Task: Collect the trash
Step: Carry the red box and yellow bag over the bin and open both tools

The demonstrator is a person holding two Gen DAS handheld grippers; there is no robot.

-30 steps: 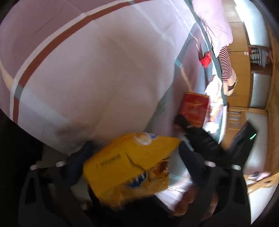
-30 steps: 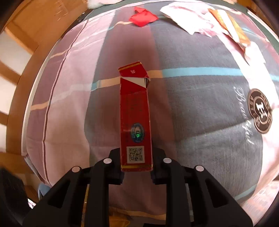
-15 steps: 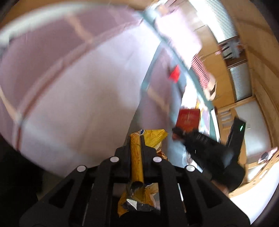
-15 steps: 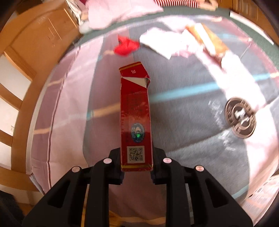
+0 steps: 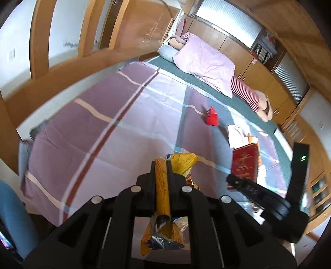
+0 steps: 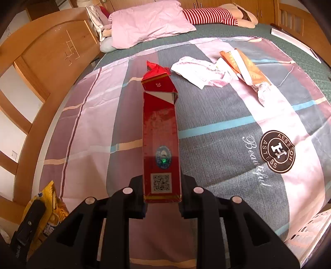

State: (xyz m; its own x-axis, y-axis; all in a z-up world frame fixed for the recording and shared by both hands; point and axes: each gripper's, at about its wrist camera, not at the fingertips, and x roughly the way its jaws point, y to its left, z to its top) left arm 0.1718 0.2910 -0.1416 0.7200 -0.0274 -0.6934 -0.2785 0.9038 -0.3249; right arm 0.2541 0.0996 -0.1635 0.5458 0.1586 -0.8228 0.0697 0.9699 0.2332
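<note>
My left gripper (image 5: 162, 175) is shut on a yellow snack bag (image 5: 163, 198), held above the near edge of the bed; the bag also shows at the lower left of the right wrist view (image 6: 48, 209). My right gripper (image 6: 162, 190) is shut on a tall red carton (image 6: 160, 140), held upright over the bedspread; the carton also shows in the left wrist view (image 5: 245, 163). On the bed lie a small crumpled red wrapper (image 5: 212, 118), partly hidden behind the carton top in the right wrist view (image 6: 155, 69), a white crumpled paper (image 6: 202, 71) and an orange wrapper (image 6: 246, 68).
The bed has a plaid bedspread (image 6: 227, 128) and a wooden footboard (image 6: 41, 68) at the left. A pink pillow (image 6: 149, 22) and a striped plush toy (image 6: 211, 14) lie at the far end. Wooden wardrobes (image 5: 248, 62) stand behind the bed.
Both grippers have risen and tilted up, so more of the bed and room shows. The yellow bag turned edge-on between the left fingers. The red carton stays gripped as before.
</note>
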